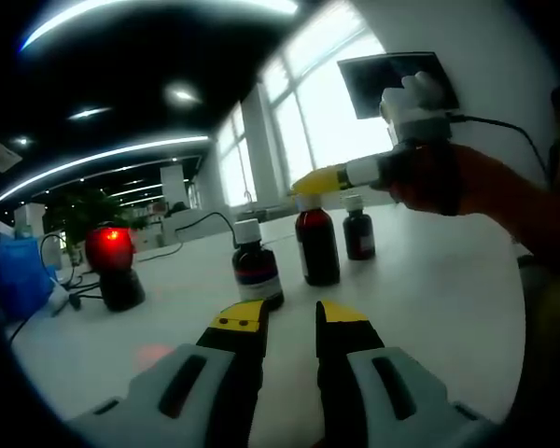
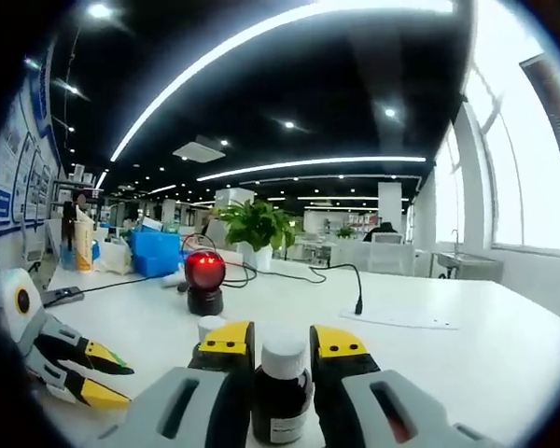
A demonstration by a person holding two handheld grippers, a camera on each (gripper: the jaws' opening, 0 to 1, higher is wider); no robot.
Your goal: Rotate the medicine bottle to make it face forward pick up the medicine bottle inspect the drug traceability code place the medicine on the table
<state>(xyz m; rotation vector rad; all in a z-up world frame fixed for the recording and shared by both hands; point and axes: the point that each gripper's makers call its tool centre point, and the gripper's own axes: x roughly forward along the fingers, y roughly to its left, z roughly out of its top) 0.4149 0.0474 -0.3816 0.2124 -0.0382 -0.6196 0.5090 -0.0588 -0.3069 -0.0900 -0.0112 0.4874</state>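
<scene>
Three dark brown medicine bottles with white caps stand on the white table [image 1: 429,289]: a near one [image 1: 257,269], a middle one [image 1: 317,241] and a far one [image 1: 358,229]. A hand brings my right gripper [image 1: 314,179] in from the right, and its yellow tips sit at the middle bottle's cap. In the right gripper view, my right gripper [image 2: 283,342] has its jaws pressed on either side of that medicine bottle [image 2: 282,397], which stands upright on the table. My left gripper [image 1: 289,315] is open and holds nothing, a short way in front of the near bottle. It shows again as the left gripper [image 2: 107,373] at the lower left.
A black scanner with a glowing red light [image 1: 112,259] stands at the table's left, also seen as the scanner [image 2: 205,273] beyond the bottles. Another white bottle cap [image 2: 208,326] peeks out behind my right gripper's left jaw. Cables [image 2: 299,273], blue bins [image 2: 156,252] and a plant [image 2: 254,224] lie farther back.
</scene>
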